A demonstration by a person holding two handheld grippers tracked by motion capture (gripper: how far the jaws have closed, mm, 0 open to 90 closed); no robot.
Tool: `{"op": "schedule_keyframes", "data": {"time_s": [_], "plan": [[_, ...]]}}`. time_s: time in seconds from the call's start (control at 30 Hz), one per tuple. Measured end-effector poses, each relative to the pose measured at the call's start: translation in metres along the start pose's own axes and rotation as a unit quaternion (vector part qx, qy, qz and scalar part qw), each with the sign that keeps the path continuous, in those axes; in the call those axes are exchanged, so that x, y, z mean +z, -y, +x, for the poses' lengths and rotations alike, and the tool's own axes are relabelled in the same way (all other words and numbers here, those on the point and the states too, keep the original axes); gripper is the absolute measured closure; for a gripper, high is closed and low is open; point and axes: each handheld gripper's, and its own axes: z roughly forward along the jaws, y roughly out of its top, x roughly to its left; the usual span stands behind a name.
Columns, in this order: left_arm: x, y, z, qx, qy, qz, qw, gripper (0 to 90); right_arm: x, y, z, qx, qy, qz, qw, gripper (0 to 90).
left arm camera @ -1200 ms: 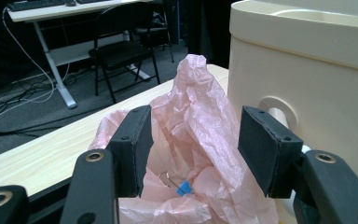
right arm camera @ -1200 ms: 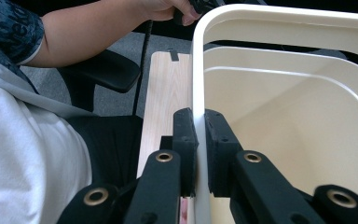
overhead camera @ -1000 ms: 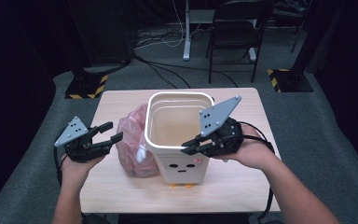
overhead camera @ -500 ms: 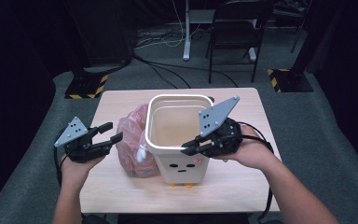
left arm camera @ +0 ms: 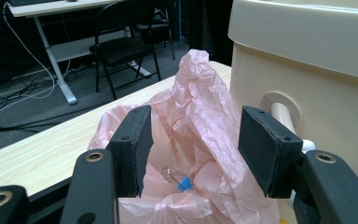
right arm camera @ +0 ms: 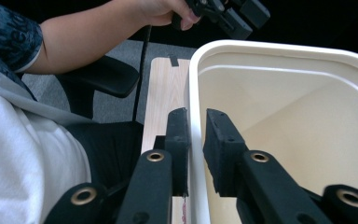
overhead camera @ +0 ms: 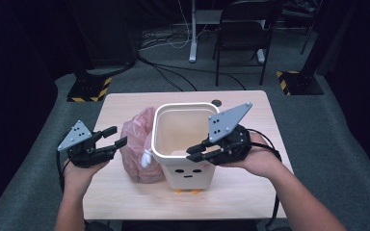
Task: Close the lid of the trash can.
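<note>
R hand-held gripper (overhead camera: pixel 196 153) straddles near rim of cream plastic bin w/ face print (overhead camera: pixel 185 144) at tabletop (overhead camera: pixel 250 183) centre; jaws just opening, pads off the rim. L hand-held gripper (overhead camera: pixel 114 137) wide open, empty, facing crumpled pink plastic bag (overhead camera: pixel 137 144) touching bin's left side.

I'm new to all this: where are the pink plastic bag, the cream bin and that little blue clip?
pink plastic bag (overhead camera: pixel 134 144): high view, its crumpled side left of the bin.
cream bin (overhead camera: pixel 180 126): high view, its inner wall.
blue clip (left arm camera: pixel 183 185): left gripper view, its blue body, inside the bag.
</note>
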Motion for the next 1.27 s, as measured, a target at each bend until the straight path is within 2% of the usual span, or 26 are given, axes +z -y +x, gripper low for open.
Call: {"op": "schedule_keyframes", "data": {"time_s": [0.2,0.37,0.5,0.77,1.13,1.27], "plan": [[0.0,0.001,0.002,-0.004,-0.001,0.001,1.0,44.4,-0.012,0.006,0.0,0.011,0.023,-0.025,0.9994,70.2],[0.001,0.002,0.004,-0.008,-0.002,0.002,1.0,44.3,-0.033,0.02,-0.002,0.035,0.048,-0.064,0.9962,67.7],[0.003,0.003,0.004,-0.008,-0.001,0.002,1.0,44.3,-0.046,0.033,-0.004,0.052,0.073,-0.071,0.9934,65.6],[0.006,0.005,0.006,-0.011,0.0,0.007,0.9999,44.2,-0.07,0.059,-0.009,0.092,0.118,-0.101,0.9836,62.2],[0.008,0.007,0.009,-0.017,-0.006,0.009,0.9998,43.7,-0.073,0.086,-0.011,0.126,0.154,-0.104,0.9745,55.5],[0.01,0.01,0.012,-0.023,-0.013,0.008,0.9996,41.6,-0.072,0.099,-0.01,0.139,0.186,-0.104,0.9671,49.1]]}}
